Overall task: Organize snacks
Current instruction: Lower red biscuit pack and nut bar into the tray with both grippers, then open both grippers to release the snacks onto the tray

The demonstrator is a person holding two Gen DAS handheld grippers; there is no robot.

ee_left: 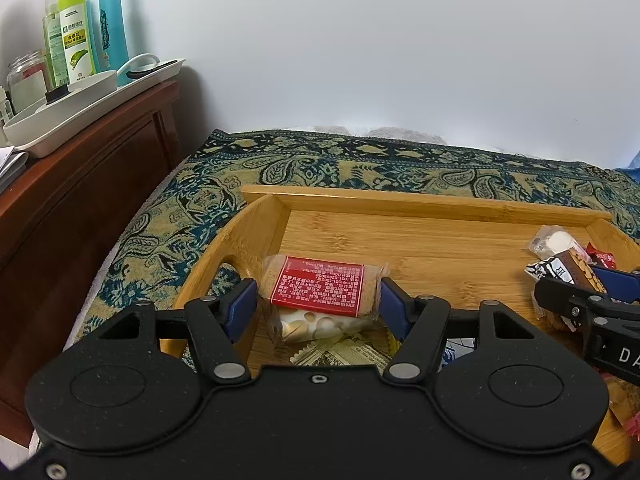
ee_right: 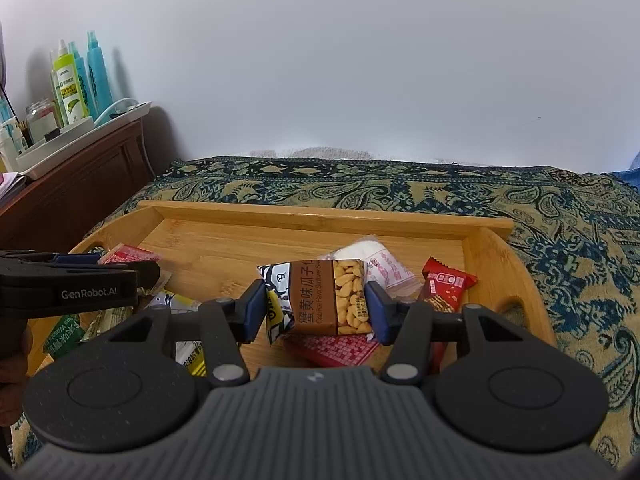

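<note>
A wooden tray (ee_right: 280, 216) sits on a paisley cloth (ee_right: 560, 240), and both grippers work over it. The left gripper (ee_left: 318, 304) is clamped on a clear-wrapped snack with a red label (ee_left: 320, 290); its blue pads (ee_left: 244, 300) press the wrapper's two ends, and the packet sits at 12 o'clock from the gripper body, over the tray's left end beside the cut-out handle. Under it lie a pale round-patterned packet (ee_left: 316, 326) and a green-printed wrapper (ee_left: 340, 354). The right gripper (ee_right: 316, 308) is clenched on a sunflower-seed packet (ee_right: 320, 300), brown-banded with a picture of yellow kernels, held upright between its pads over the tray's right half. Behind that packet, at about 1 o'clock, lies a white wrapped snack (ee_right: 376, 264); at 3 o'clock is a red packet (ee_right: 448, 288), and below it a red-and-white checked one (ee_right: 336, 350). At 10 o'clock in the left wrist view, a white tray of bottles (ee_left: 80, 100) stands on a dark wooden cabinet (ee_left: 80, 168).
</note>
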